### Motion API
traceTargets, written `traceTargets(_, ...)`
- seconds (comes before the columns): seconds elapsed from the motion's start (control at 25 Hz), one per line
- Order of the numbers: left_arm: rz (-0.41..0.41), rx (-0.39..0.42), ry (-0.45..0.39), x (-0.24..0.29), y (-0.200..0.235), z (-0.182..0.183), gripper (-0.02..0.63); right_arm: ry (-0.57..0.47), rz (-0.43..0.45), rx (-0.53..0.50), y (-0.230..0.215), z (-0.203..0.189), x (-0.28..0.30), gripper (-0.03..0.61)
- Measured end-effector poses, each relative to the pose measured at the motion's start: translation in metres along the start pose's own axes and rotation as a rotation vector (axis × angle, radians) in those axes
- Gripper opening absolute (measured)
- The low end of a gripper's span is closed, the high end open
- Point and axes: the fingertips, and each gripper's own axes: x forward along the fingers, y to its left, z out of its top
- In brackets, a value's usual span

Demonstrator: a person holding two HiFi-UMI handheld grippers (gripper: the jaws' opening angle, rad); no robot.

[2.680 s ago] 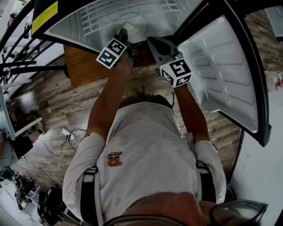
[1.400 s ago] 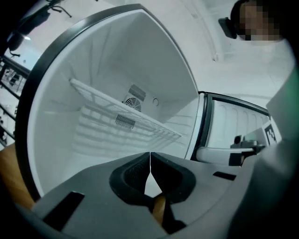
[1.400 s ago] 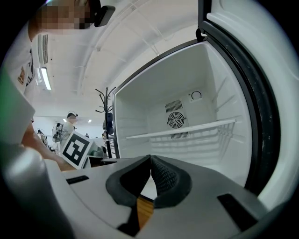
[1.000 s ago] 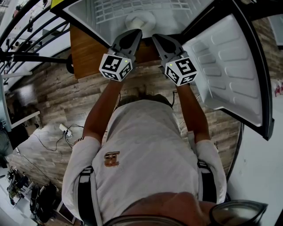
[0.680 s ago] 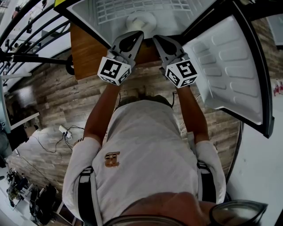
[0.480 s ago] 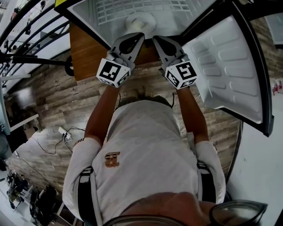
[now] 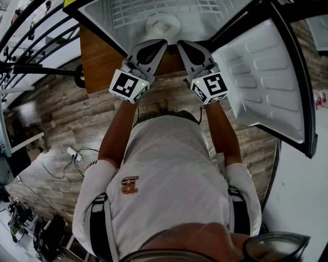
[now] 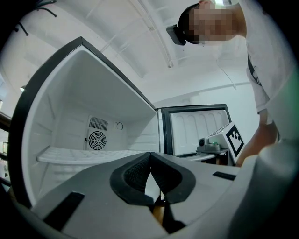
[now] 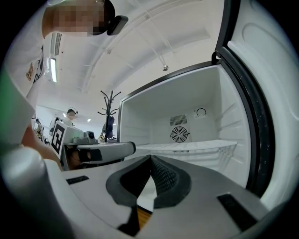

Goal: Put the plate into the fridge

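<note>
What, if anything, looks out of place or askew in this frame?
Nothing stands out. The plate lies on the fridge shelf, the door stands open, and the left gripper and right gripper are shut and empty in front of the fridge.

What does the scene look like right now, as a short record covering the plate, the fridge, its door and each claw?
plate: lying on the shelf, no claw touching it
fridge: open, fan vent on the back wall
door: swung wide, on the right in the head view
left claw: shut, empty, just outside the fridge opening
right claw: shut, empty, beside the left one
task state: plate is already inside, door not yet closed
</note>
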Motion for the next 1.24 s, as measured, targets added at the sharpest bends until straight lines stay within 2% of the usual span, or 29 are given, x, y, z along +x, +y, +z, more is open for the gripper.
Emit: traceTargets(1.24, -0.012, 0.003, -0.015, -0.001, 0.001, 0.009, 0.018, -0.012, 0.019, -0.01, 0.011, 0.0, 0.002, 0.032)
